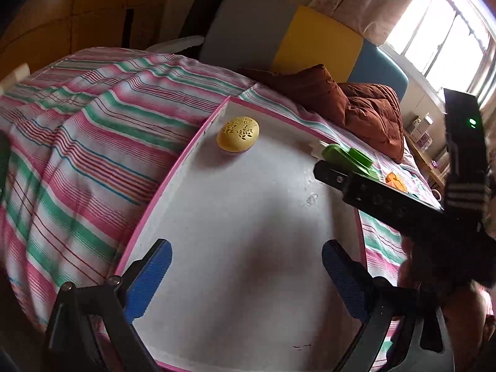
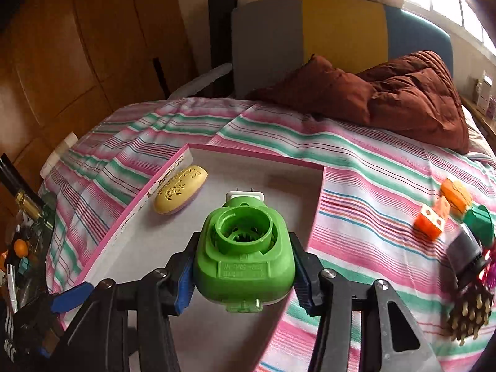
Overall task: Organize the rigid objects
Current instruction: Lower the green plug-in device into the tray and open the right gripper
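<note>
A white tray with a pink rim (image 1: 173,173) (image 2: 130,214) lies on the striped bedspread. A yellow oval perforated case (image 1: 238,134) (image 2: 180,189) sits in the tray's far left corner. My right gripper (image 2: 243,274) is shut on a green plug-in device (image 2: 245,254) and holds it above the tray's right part; the device (image 1: 347,158) also shows in the left wrist view, at the tip of the right gripper. My left gripper (image 1: 246,274) is open and empty over the tray's near end.
On the bedspread right of the tray lie orange blocks (image 2: 434,220), a green cup-like piece (image 2: 480,224), a grey cylinder (image 2: 465,252) and a spiky brush (image 2: 468,313). A brown quilt (image 2: 403,93) lies at the head of the bed. Clutter (image 2: 21,248) stands at far left.
</note>
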`<state>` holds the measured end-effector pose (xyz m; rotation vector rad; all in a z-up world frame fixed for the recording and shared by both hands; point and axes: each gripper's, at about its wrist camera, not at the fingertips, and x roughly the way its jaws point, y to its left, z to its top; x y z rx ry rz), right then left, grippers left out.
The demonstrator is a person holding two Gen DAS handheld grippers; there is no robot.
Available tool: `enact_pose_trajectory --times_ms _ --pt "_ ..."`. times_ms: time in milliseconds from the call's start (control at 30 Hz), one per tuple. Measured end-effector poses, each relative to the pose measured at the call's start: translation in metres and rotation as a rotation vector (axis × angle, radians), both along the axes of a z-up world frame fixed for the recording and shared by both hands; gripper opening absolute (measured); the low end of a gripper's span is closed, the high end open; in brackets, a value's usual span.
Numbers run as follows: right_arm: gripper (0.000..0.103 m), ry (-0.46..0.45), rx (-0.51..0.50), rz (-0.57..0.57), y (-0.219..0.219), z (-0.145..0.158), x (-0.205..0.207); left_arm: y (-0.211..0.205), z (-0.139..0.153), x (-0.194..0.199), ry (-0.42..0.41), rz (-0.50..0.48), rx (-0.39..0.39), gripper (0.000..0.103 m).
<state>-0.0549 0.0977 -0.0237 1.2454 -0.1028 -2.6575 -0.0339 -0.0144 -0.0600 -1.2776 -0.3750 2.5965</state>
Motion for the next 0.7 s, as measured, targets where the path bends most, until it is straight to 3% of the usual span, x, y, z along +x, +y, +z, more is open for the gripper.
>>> enact_pose_trajectory --times_ms 67,167,267,333,567,700 --pt "0.052 -0.017 0.038 0.008 -0.009 -0.005 -0.017 -0.005 -0.001 -0.001 -0.013 0.033 -0.008 0.098" --pt "0.053 -0.046 0.084 0.014 -0.021 -0.012 -0.041 -0.012 -0.003 -0.004 -0.024 0.031 0.04 0.098" --pt "0.053 -0.097 0.042 0.005 -0.025 -0.02 -0.061 -0.012 0.0 -0.001 -0.007 0.044 0.024 0.099" --pt "0.053 -0.103 0.076 0.011 -0.029 -0.021 -0.066 -0.014 0.001 -0.001 -0.002 0.054 0.032 0.099" --pt "0.056 -0.014 0.057 0.032 -0.023 -0.001 -0.038 -0.02 0.006 -0.002 0.006 0.058 0.097 0.1" --pt "0.056 0.04 0.072 0.029 -0.013 0.009 -0.007 -0.014 0.009 0.0 0.022 0.026 0.089 0.1"
